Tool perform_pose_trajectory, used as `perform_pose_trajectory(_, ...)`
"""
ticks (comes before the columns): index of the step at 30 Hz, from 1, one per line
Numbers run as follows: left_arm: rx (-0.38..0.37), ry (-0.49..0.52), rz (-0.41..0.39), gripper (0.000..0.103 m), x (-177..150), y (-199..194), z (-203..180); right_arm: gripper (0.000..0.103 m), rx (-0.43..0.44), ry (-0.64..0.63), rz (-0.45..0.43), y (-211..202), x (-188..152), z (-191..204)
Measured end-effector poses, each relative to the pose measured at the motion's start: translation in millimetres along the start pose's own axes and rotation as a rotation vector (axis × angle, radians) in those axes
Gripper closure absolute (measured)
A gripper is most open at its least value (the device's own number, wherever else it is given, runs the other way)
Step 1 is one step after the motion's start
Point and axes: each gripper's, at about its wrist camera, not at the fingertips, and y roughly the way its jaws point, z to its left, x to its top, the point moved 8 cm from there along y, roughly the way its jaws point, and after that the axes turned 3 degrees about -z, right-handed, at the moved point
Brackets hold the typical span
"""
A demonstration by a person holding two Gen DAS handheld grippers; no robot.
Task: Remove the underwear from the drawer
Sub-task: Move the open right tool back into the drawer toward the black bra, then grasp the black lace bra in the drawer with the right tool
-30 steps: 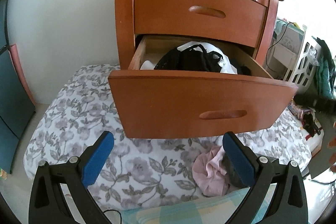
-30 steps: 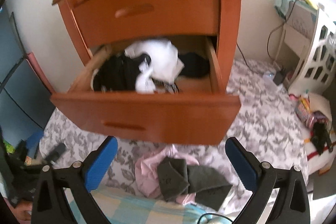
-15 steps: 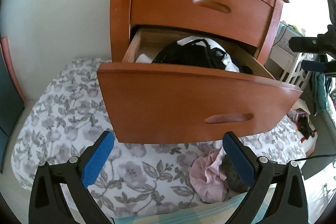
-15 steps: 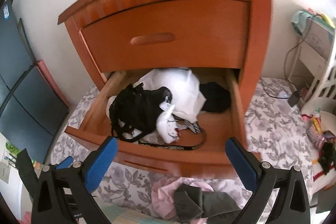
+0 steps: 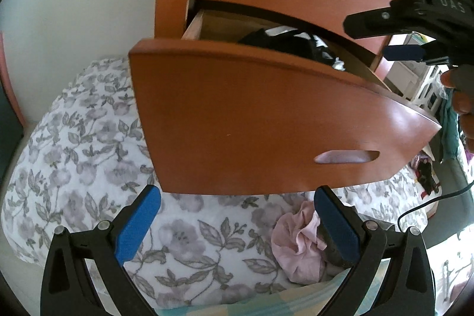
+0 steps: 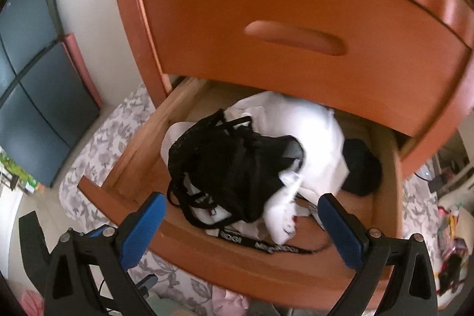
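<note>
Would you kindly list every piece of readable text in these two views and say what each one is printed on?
"DAS": raised letters on the black body of the right gripper, seen from the left wrist view.
White lettering on the black waistband lying at the front of the open drawer: too blurred to read.
No other text is legible in either view.
</note>
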Motion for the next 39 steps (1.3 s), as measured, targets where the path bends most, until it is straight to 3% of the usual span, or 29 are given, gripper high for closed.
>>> perform_pose_trajectory(4, -0.004, -0.021, 0.009, 0.000, -1, 7, 9, 0.001, 0.025, -0.017, 0.044, 24, 9, 8)
perform_pose_trajectory(9, 0.002, -0.036, 0.022, 0.000, -4, 14, 20, 0.011, 0.016, -0.026, 0.082, 46, 18, 8)
perform_pose_trajectory(24, -0.021, -0.044, 0.069, 0.000, -10, 35, 23, 0.017, -0.041, -0.069, 0.224, 92, 12, 9)
perform_pose_trajectory(28, -0.013, -0.047, 0.081, 0.000, -12, 39, 25, 0.024, -0.048, -0.056, 0.226, 93, 12, 6)
perform_pose_trajectory(30, -0.010, -0.049, 0.084, 0.000, -12, 41, 26, 0.036, -0.054, -0.053, 0.220, 93, 12, 3)
perform_pose_trajectory(39, 0.002, -0.049, 0.099, 0.000, -17, 44, 30, 0.069, -0.009, 0.013, 0.161, 78, 11, -6)
